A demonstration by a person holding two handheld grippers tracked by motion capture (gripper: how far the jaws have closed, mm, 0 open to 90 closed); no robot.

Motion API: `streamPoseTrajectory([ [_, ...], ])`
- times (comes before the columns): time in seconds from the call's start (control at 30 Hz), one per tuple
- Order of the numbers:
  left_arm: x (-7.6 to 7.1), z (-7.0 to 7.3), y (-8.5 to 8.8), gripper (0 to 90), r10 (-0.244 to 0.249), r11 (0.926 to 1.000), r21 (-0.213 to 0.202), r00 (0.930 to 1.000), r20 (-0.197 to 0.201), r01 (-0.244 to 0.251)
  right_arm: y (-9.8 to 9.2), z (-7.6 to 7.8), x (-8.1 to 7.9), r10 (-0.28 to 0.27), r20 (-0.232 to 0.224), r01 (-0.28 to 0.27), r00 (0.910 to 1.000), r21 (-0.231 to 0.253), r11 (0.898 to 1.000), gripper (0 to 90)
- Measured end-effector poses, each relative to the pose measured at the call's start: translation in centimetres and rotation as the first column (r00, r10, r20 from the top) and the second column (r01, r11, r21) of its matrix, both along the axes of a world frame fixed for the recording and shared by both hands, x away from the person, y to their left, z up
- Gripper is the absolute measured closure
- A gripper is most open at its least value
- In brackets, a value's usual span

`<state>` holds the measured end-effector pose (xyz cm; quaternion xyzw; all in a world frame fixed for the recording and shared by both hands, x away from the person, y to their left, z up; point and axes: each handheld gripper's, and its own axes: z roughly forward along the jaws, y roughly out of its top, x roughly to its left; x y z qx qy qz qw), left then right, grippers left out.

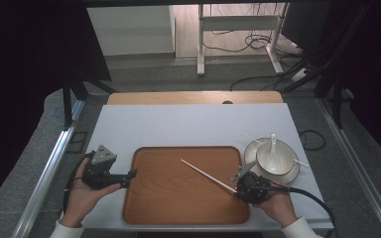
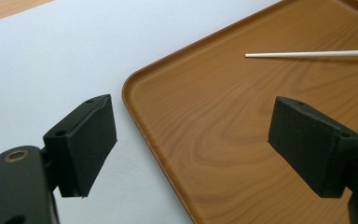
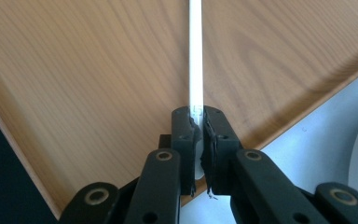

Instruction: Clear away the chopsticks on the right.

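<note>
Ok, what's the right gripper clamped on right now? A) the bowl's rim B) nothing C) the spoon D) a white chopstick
D: in the right gripper view the right gripper has its jaws pressed on the end of a white chopstick that runs out over the tray.

Light is falling evenly from above on white table mat (image 1: 188,126); surroundings left and right are sinking into near-black. Wooden tray (image 1: 178,198) is showing soft sheen, no hard glare. White chopstick (image 1: 206,175) is casting thin faint shadow on the tray. High view is looking slightly soft, low in detail. Left gripper view: near pads (image 2: 91,140) are blurring slightly, tray grain sharp. Right gripper view: the chopstick is washing out, bright; dark corner at lower left.
</note>
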<state>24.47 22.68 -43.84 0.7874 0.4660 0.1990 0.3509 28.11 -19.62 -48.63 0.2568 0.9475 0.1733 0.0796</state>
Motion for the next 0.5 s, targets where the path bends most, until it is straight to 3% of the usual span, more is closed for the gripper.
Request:
streamPoseTrajectory([
  [0.5,0.0,-0.03,0.07,14.7,-0.004,0.9999,0.009,1.0,0.0,0.004,0.32,-0.6,-0.17,0.04,0.007,-0.04,0.9992,-0.054,0.998,82.8],
])
